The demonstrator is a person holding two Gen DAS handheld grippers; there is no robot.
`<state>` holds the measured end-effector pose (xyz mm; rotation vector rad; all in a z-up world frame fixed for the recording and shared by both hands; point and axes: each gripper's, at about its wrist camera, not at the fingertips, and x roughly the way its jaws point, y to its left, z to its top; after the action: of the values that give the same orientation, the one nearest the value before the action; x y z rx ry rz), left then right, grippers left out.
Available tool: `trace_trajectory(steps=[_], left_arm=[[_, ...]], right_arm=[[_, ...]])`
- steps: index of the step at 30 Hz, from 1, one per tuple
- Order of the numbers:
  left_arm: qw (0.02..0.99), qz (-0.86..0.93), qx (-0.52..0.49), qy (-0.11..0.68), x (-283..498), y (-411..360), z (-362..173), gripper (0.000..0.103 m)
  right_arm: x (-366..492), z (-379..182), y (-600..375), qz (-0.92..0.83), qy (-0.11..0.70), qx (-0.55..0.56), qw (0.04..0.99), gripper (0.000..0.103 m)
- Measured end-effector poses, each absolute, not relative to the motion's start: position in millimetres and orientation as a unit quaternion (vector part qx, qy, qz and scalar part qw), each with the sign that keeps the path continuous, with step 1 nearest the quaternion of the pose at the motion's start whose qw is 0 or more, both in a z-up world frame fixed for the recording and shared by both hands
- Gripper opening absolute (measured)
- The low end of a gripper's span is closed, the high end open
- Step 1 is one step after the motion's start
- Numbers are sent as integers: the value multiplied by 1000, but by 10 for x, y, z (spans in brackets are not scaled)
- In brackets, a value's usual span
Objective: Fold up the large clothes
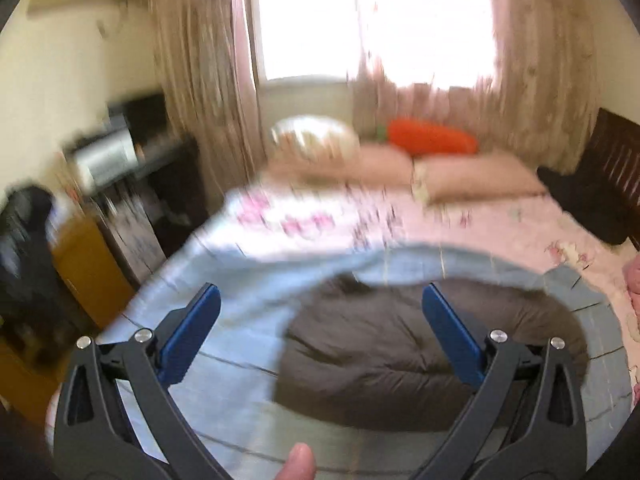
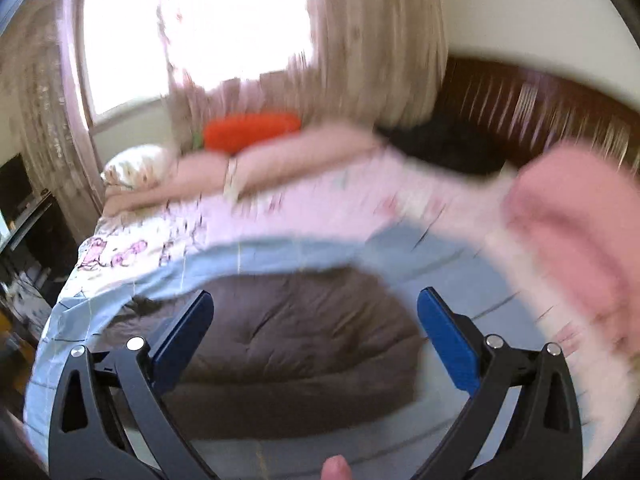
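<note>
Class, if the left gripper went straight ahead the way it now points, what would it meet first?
Probably the brown padded garment lying on the light blue sheet; the left gripper is open and empty, though blur leaves depth uncertain.

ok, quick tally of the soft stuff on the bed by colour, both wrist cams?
Brown: 1, padded garment
Light blue: 1, grid-pattern sheet
Orange: 1, carrot plush
Tan: 2, pillows
White: 1, patterned pillow
Pink: 1, bundle
Total: 7
Blur could hide more.

Matt brown cloth garment on smooth, seemingly cotton blue sheet; slatted wooden headboard.
</note>
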<state>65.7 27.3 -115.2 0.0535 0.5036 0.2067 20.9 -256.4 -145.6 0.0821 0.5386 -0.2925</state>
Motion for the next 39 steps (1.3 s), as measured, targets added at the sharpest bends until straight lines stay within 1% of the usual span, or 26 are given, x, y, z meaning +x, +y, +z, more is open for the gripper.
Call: trace_trajectory(steps=[2,4,5,8,9,10,12,15,16,18,24,32,37,39], left_arm=[[960,106,33,256,260,326,-529,101],[954,99,31,280,-45,318,-144,101],[947,89,49,304,-216,299,58,101],[946,91,91,296,-693,319,363,101],[944,101,96,298,-834,326,402,101],[941,105,96,308,-939,334,428,101],[934,79,78,340,-1083,361,417,101],[929,42,15,368,-1245,447,378,101],[927,31,-3,375,-1276,466,360,101],[923,21,-10,384,-1299,465,304,101],[919,11,8,394,-1271,434,163,101],[909,-21,4,415,-1257,365,63,101],[905,-30,4,425,-1213,280,-6,101],[900,-40,-11,434,-1176,274,-23,101]], right_arm=[[-126,-987,-2431,-219,301,-30,928,102],[-347,-770,-2355,-277,353,-66,891,102],[-506,-673,-2308,-268,371,-88,885,102],[-944,-488,-2182,-222,386,-141,884,102],[-1083,-432,-2169,-218,394,-140,882,102],[-1176,-401,-2177,-212,400,-127,883,102],[-1379,-330,-2265,-160,428,-47,888,102],[-1490,-322,-2440,-116,457,85,878,102],[-1514,-319,-2483,-113,459,109,875,102],[-1489,-297,-2411,-100,459,112,876,102],[-1499,-193,-2123,-68,449,59,889,102],[-1516,-376,-2165,-65,480,98,869,102],[-1535,-408,-2196,-73,484,95,867,102],[-1519,-411,-2203,-73,483,92,868,102]])
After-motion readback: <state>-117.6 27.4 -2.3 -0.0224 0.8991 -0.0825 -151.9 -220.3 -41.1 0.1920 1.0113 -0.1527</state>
